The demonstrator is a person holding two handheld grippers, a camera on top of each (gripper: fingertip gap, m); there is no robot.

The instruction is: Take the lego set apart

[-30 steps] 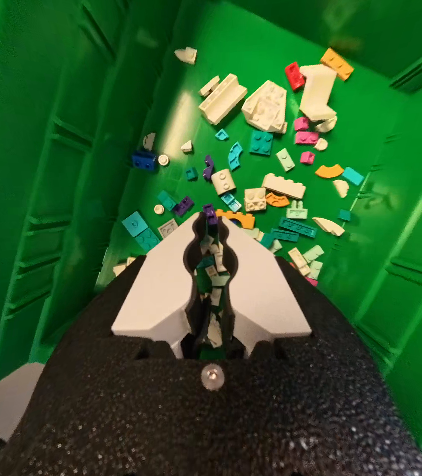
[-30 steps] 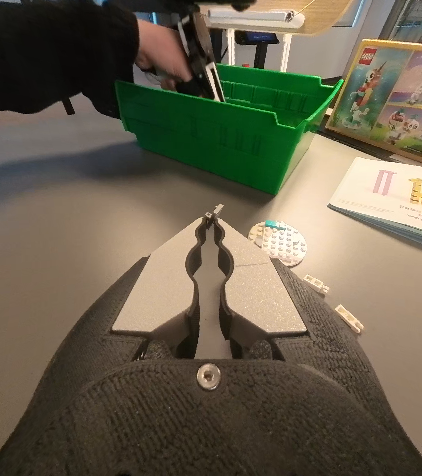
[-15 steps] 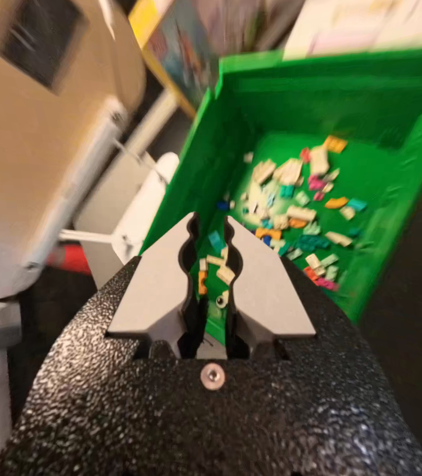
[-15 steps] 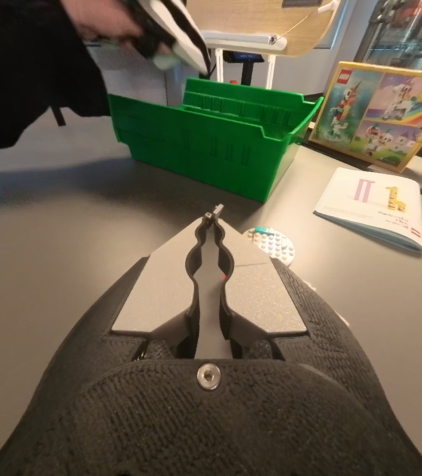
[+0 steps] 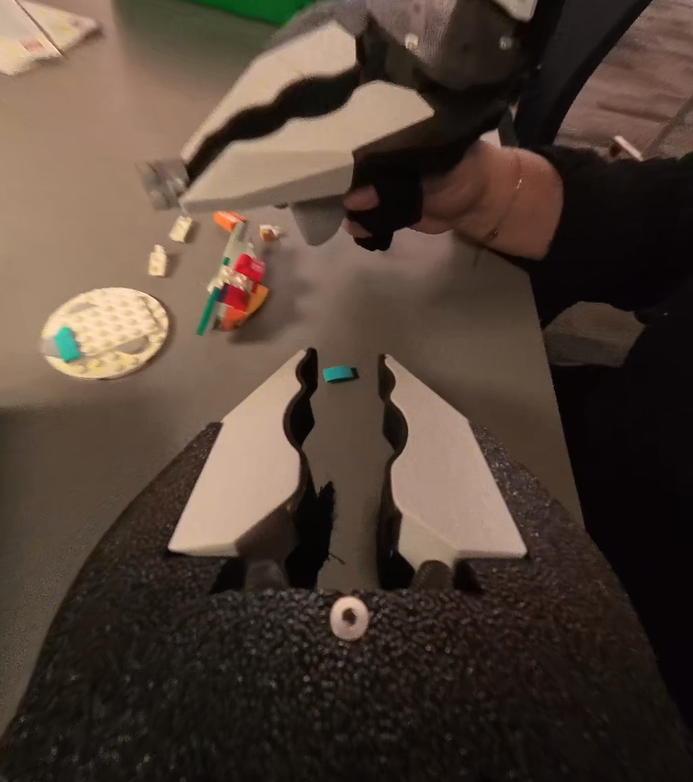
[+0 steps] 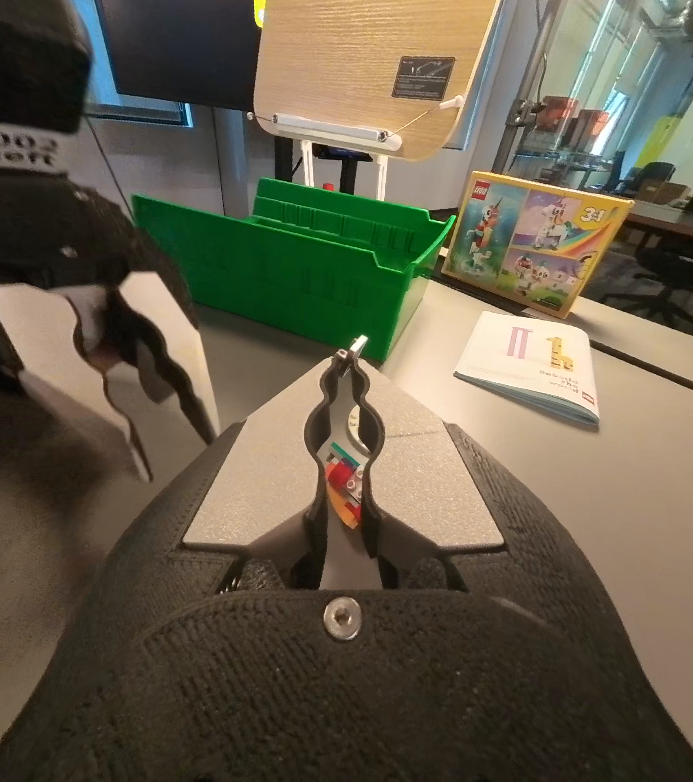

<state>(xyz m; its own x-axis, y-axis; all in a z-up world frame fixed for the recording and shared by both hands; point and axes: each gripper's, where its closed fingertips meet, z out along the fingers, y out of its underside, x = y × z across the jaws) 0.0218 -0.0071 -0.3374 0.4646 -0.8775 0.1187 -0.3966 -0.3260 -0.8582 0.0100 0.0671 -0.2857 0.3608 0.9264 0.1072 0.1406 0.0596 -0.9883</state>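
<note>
My left gripper (image 5: 346, 359) is open and empty, low over the grey table, with a small teal piece (image 5: 339, 374) lying between its tips. The multicoloured lego cluster (image 5: 236, 292) lies just beyond, and also shows through the right fingers' gap (image 6: 344, 478). A white round plate (image 5: 105, 332) with a teal tile (image 5: 66, 343) lies to the left. My right gripper (image 6: 349, 368) is shut on a small grey piece (image 6: 351, 353) and hovers above the cluster; it also shows in the left wrist view (image 5: 186, 177). The left gripper (image 6: 175, 452) shows at the left of the right wrist view.
A green bin (image 6: 294, 271) stands at the back of the table. A lego box (image 6: 535, 245) and an instruction booklet (image 6: 535, 372) lie to the right. Small white pieces (image 5: 181, 228) and an orange piece (image 5: 229, 220) lie near the cluster. A person's hand (image 5: 484, 199) holds the right gripper. About 11 centimetres separates my right fingertips from the white round plate (image 5: 105, 332).
My left gripper let go of a purple piece in the green bin, swung out and back over the table, and opened wider. My right gripper kept the grey piece and moved over the cluster.
</note>
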